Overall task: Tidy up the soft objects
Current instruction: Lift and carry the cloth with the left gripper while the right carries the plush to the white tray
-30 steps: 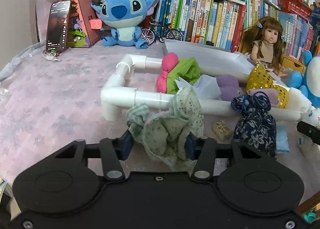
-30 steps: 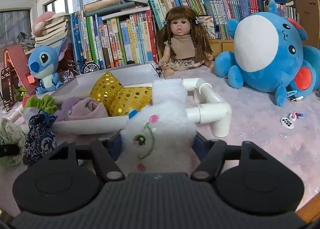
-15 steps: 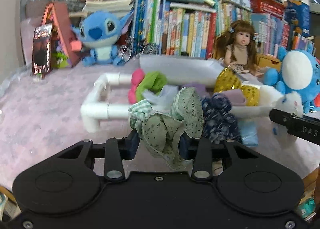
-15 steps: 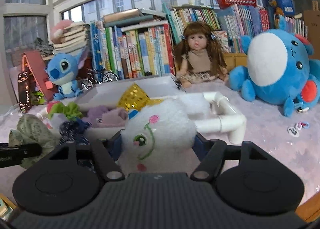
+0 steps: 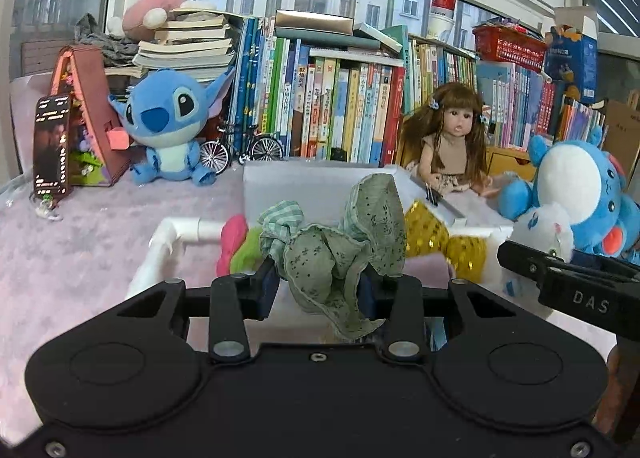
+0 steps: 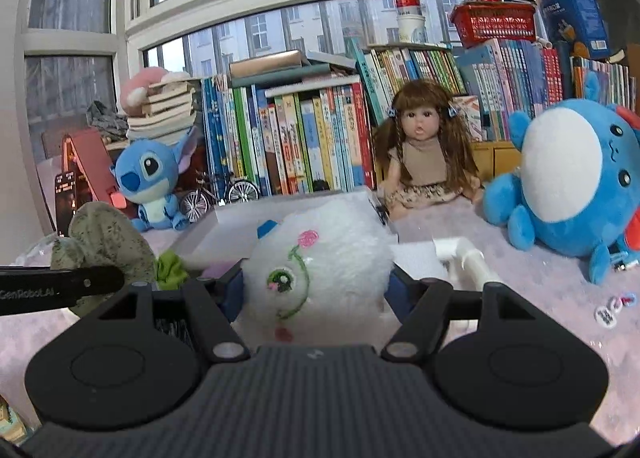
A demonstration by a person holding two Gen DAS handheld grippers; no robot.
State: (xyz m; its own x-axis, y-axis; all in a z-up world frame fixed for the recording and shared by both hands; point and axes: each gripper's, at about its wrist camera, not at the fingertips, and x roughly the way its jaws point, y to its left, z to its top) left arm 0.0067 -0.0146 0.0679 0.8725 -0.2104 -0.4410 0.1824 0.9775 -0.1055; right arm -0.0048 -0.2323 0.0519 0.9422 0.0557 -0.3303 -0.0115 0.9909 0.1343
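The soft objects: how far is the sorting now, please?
Already inside the white pipe frame: a pink and green scrunchie and a gold sequin bow. In hand: the left gripper is shut on a green floral scrunchie, and the right gripper on a white plush toy. Left: placing both.

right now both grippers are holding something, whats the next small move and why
Probably carry both a little further forward and lower them over the white pipe frame. The left gripper is shut on the green floral cloth, the right gripper on the white plush; other soft things, such as the gold sequin pillow, already lie inside it.
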